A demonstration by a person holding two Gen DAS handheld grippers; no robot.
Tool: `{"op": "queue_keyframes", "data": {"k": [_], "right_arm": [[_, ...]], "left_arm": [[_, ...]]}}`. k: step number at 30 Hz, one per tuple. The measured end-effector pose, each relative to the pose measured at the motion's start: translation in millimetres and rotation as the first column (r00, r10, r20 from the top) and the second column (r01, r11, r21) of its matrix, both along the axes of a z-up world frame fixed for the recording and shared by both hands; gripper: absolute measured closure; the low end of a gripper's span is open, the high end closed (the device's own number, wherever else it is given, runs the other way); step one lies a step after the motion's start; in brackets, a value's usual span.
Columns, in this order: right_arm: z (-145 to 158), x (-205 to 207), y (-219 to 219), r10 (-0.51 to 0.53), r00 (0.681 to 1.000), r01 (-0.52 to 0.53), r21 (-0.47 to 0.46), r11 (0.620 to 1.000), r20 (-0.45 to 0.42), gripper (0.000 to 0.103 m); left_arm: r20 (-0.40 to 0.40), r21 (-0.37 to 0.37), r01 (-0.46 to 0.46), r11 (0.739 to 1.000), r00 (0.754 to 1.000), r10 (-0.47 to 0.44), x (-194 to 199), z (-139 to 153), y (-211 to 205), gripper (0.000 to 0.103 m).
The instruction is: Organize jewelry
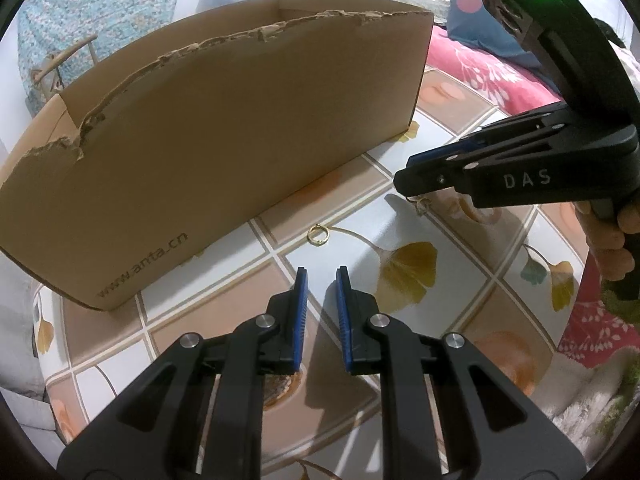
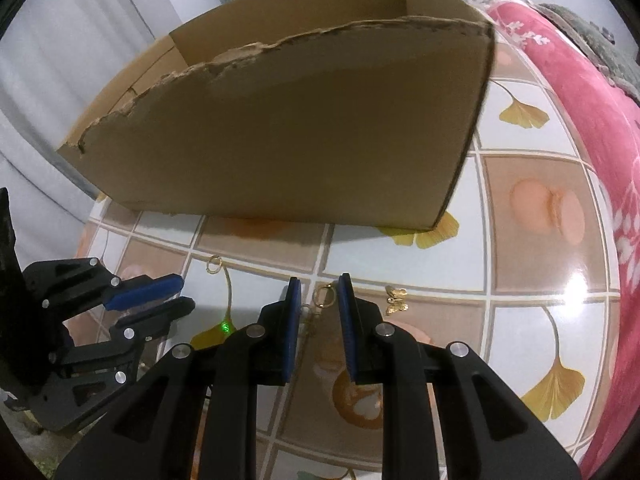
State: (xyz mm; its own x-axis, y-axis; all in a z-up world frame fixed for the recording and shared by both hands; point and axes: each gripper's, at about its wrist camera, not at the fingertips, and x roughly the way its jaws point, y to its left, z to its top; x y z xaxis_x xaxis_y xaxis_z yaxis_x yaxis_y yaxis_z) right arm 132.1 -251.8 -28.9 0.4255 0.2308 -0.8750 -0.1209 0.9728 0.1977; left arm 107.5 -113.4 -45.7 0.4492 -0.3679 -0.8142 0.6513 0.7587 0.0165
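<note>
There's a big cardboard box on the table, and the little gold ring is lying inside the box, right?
Not quite. The cardboard box does stand on the table, but the gold ring lies outside it, on the tabletop just in front of the box's wall. The left wrist view shows this.

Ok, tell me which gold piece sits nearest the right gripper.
The gold hoop between the right gripper's fingertips; the ring and butterfly lie off to its sides.

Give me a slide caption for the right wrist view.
Right gripper poised over a gold earring beside a torn cardboard box.
</note>
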Motion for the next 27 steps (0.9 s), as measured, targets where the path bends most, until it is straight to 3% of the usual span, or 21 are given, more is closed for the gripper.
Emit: {"op": "queue_keyframes", "data": {"k": [11, 16, 20, 27], "right_arm": [[-3, 4, 42, 0.112, 0.994, -0.111, 0.029, 0.993, -0.005, 0.084], [-5, -10, 40, 0.125, 0.992, -0.121, 0.097, 0.988, -0.033, 0.084], [-5, -23, 37, 0.115, 0.992, -0.107, 0.135, 0.985, -0.053, 0.084], [10, -27, 10, 0.019, 1.0, -0.021, 0.133, 0.991, 0.013, 0.084]], "left_arm": [[-0.007, -0.006, -0.02, 1.0, 1.0, 0.02, -9, 1, 11, 0.089], [-0.016, -0.019, -0.025, 0.999, 1.0, 0.025, -12, 0, 18, 0.088], [-0.016, -0.023, -0.022, 0.999, 1.0, 0.022, -14, -1, 21, 0.088], [-0.007, -0.038, -0.01, 0.999, 1.0, 0.01, -17, 2, 22, 0.087]]}}
